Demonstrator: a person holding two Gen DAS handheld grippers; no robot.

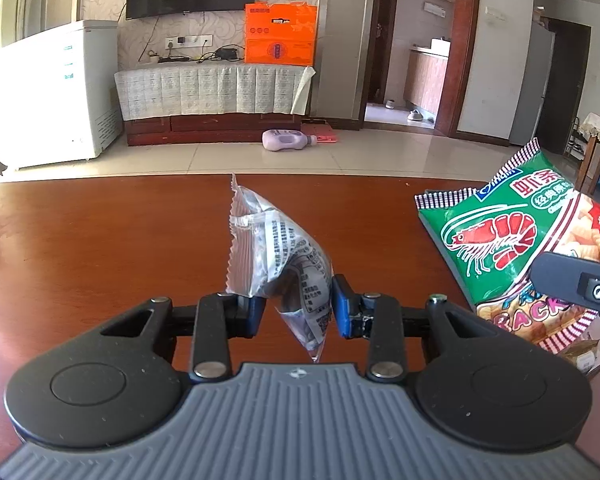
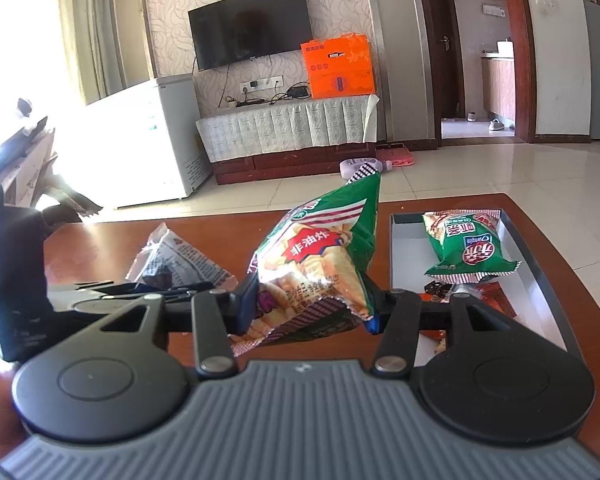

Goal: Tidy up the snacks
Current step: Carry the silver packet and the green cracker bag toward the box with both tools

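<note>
- You are in a home – a lived-in sitting room, judging by the wall-mounted television at twelve o'clock on patterned wallpaper.
- Under it stands a low cabinet draped in cloth, with cables, a socket strip and an orange box on top.
- A white chest freezer sits at ten o'clock beside a sunlit window.
- At one o'clock a wood-framed doorway opens on a room with a counter – slippers lie on its floor.
- You are working at a polished reddish wooden table over pale floor tiles.
</note>
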